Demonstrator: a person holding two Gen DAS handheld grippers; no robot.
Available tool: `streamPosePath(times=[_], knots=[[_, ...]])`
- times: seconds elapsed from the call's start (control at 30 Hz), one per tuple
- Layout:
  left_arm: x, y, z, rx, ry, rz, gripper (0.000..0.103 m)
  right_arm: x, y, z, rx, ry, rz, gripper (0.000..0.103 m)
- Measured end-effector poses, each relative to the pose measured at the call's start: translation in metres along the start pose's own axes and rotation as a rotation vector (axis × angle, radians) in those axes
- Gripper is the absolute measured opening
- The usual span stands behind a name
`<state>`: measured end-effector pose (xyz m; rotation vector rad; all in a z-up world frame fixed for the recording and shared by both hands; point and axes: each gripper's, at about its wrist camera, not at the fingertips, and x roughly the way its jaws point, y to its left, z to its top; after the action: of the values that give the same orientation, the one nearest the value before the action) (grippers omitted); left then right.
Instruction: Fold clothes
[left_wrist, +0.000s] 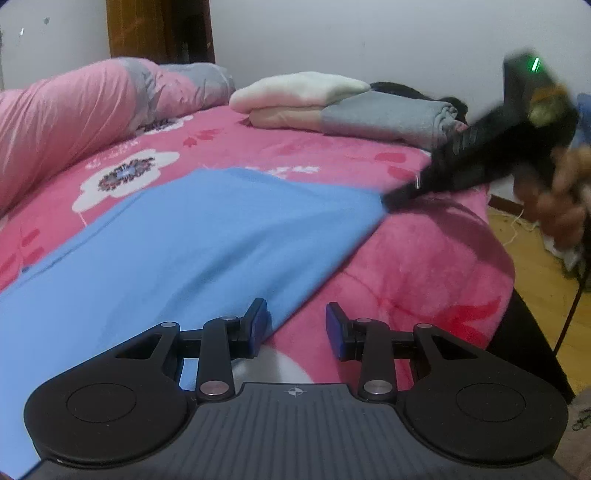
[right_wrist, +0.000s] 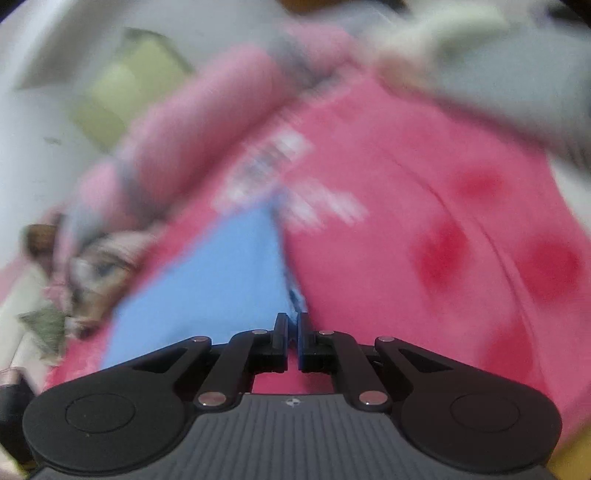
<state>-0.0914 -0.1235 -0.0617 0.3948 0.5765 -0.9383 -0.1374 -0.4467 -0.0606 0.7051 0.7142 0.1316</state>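
1. Left wrist view: the blue cloth (left_wrist: 177, 243) lies spread flat on the bed (left_wrist: 424, 266), its near edge running toward the bed's right side. The left gripper (left_wrist: 297, 325) hangs over that edge with jaws apart, holding nothing.
2. Same view: the right gripper (left_wrist: 397, 197) pinches the cloth's far right corner. To fold cleanly, I'd keep that corner taut and low, and get the left jaws onto the near edge so both corners travel together.
3. Room: folded clothes (left_wrist: 332, 107) sit near the bed's far edge and a quilt (left_wrist: 74, 122) along its left side, with bare bed between.
4. Right wrist view: badly blurred, but the right gripper (right_wrist: 293, 332) seems nearly closed on the blue cloth's (right_wrist: 207, 288) corner.
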Motion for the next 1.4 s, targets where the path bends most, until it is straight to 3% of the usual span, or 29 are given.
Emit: streamPosePath(times=[0.13, 0.23, 0.33, 0.43, 0.5, 0.63, 0.73, 0.8, 0.9, 0.97, 1.1, 1.2, 1.33, 1.4], knots=[[-0.005, 0.004, 0.001, -0.025, 0.008, -0.023, 0.034, -0.015, 0.007, 0.006, 0.003, -0.059, 0.042, 0.004], [-0.006, 0.011, 0.0, -0.08, 0.003, -0.05, 0.034, -0.002, -0.003, 0.001, -0.013, 0.013, -0.077, 0.0], [-0.013, 0.021, 0.0, -0.165, -0.013, -0.078, 0.035, -0.007, -0.004, 0.009, 0.002, 0.023, -0.081, 0.003], [-0.021, 0.029, 0.0, -0.221, -0.03, -0.091, 0.035, -0.018, 0.028, 0.023, -0.192, -0.073, -0.187, 0.015], [-0.021, 0.032, -0.003, -0.228, -0.033, -0.076, 0.035, -0.011, 0.052, 0.03, -0.311, -0.11, -0.175, 0.015], [-0.021, 0.037, -0.009, -0.244, -0.038, -0.046, 0.035, 0.037, 0.088, 0.03, -0.473, -0.058, -0.052, 0.014], [-0.021, 0.041, -0.013, -0.255, -0.041, -0.023, 0.035, 0.068, 0.081, 0.023, -0.551, 0.013, -0.113, 0.013], [-0.021, 0.043, -0.015, -0.263, -0.044, -0.008, 0.035, 0.069, 0.057, 0.025, -0.517, 0.026, -0.212, 0.013], [-0.021, 0.047, -0.019, -0.274, -0.047, 0.014, 0.036, 0.049, 0.029, 0.038, -0.369, 0.003, -0.241, 0.009], [-0.021, 0.05, -0.022, -0.282, -0.049, 0.028, 0.036, 0.041, 0.036, 0.04, -0.394, -0.036, -0.239, 0.01], [-0.023, 0.053, -0.022, -0.291, -0.042, 0.018, 0.036, 0.053, 0.057, 0.046, -0.445, -0.057, -0.13, 0.01], [-0.024, 0.051, -0.023, -0.298, -0.041, 0.021, 0.036, 0.078, 0.069, 0.046, -0.509, -0.006, -0.057, 0.009], [-0.028, 0.053, -0.024, -0.329, -0.05, 0.01, 0.036, 0.1, 0.041, 0.053, -0.455, 0.052, -0.16, 0.009], [-0.032, 0.058, -0.023, -0.348, -0.05, 0.004, 0.036, 0.087, 0.044, 0.06, -0.423, 0.005, -0.189, 0.01]])
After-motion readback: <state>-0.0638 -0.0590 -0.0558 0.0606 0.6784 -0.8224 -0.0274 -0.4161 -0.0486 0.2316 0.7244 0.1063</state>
